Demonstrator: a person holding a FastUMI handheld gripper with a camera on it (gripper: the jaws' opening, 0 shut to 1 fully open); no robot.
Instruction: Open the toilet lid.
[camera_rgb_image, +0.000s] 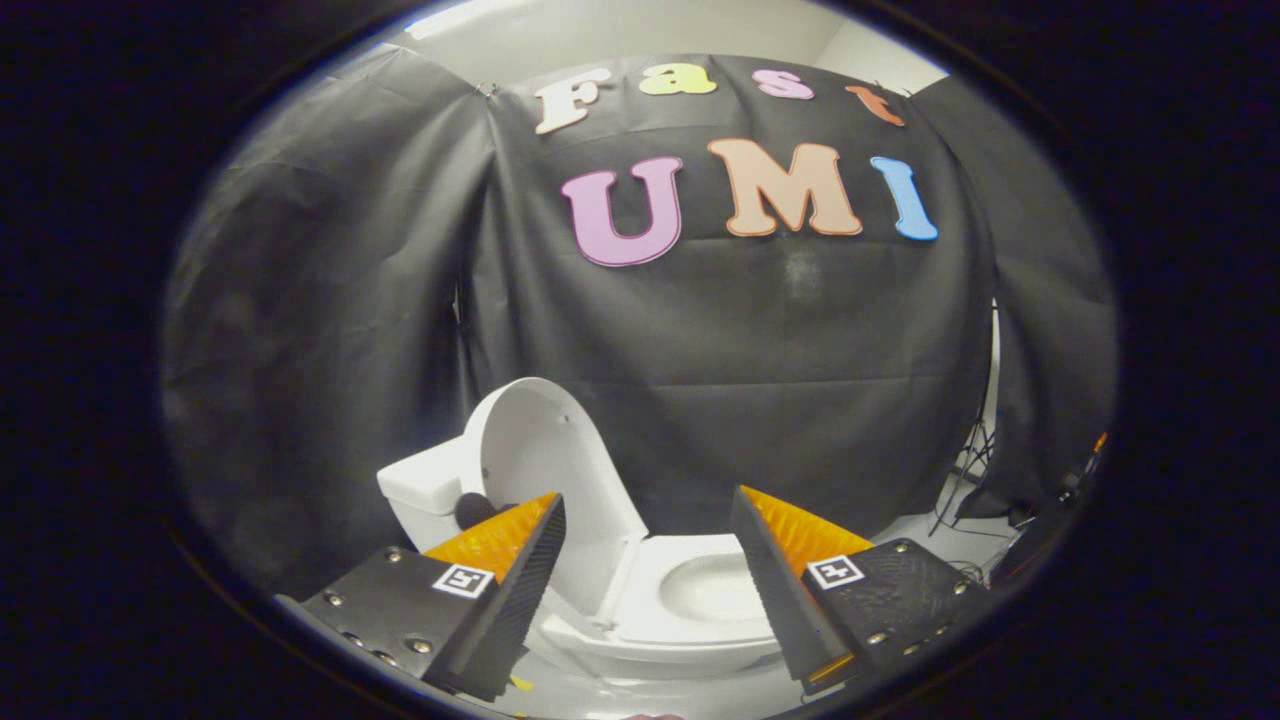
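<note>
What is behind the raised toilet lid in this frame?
The lid stands upright, leaning back toward the white tank, whose far part it covers. Beyond both hangs black cloth. The open gripper holds nothing, with the seat showing beyond its fingers.

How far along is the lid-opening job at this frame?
Done, by the look of it: the toilet lid stands raised against the tank, with the seat and bowl exposed. In hand: nothing; the gripper has its jaws spread wide, empty, the toilet beyond them. Left: apparently only pulling away.
</note>
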